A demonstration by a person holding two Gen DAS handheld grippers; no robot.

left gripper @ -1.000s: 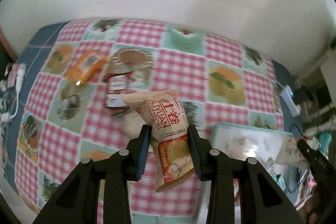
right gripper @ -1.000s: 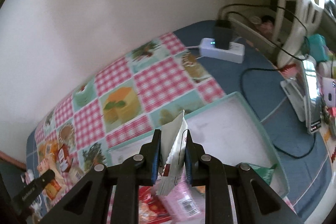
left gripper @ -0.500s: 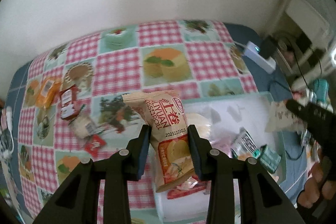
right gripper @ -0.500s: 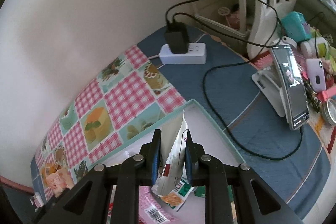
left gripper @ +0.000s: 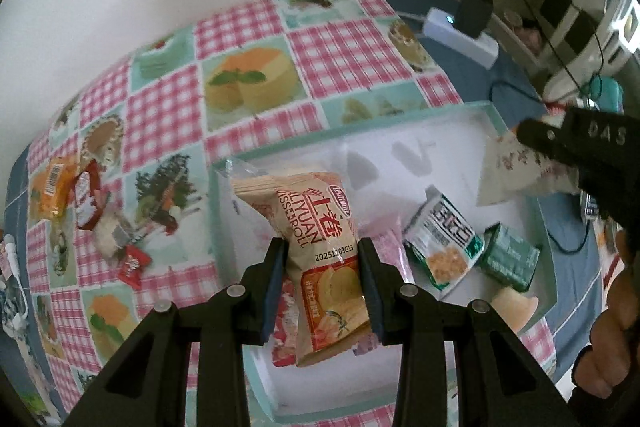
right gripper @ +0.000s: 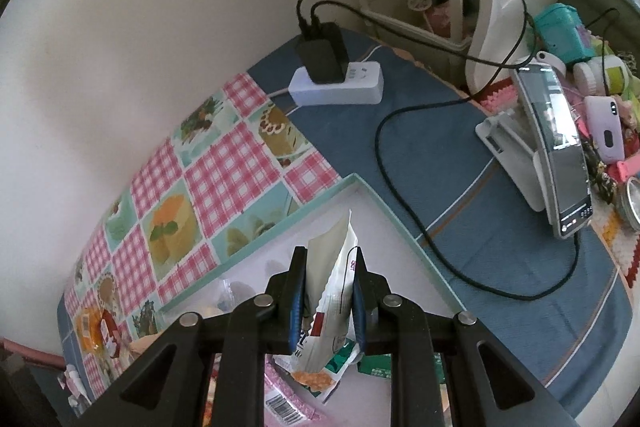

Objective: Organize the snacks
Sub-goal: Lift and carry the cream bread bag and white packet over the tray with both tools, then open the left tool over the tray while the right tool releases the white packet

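Note:
My left gripper is shut on an orange egg-roll snack packet, hanging over the left part of a white tray with a mint rim. In the tray lie a green-and-white packet, a green packet, a pink one and others. My right gripper is shut on a white snack packet above the tray's far corner; from the left wrist view that gripper shows at the right with its floral white packet.
Loose snacks, an orange packet and a red one among them, lie left of the tray on the checked cloth. A power strip with cables, a phone on a stand and a white basket stand to the right. A hand shows at the right edge.
My left gripper has carried the egg-roll packet rightward from above the cloth to above the tray. My right gripper with its packet has shifted toward the tray's far right corner.

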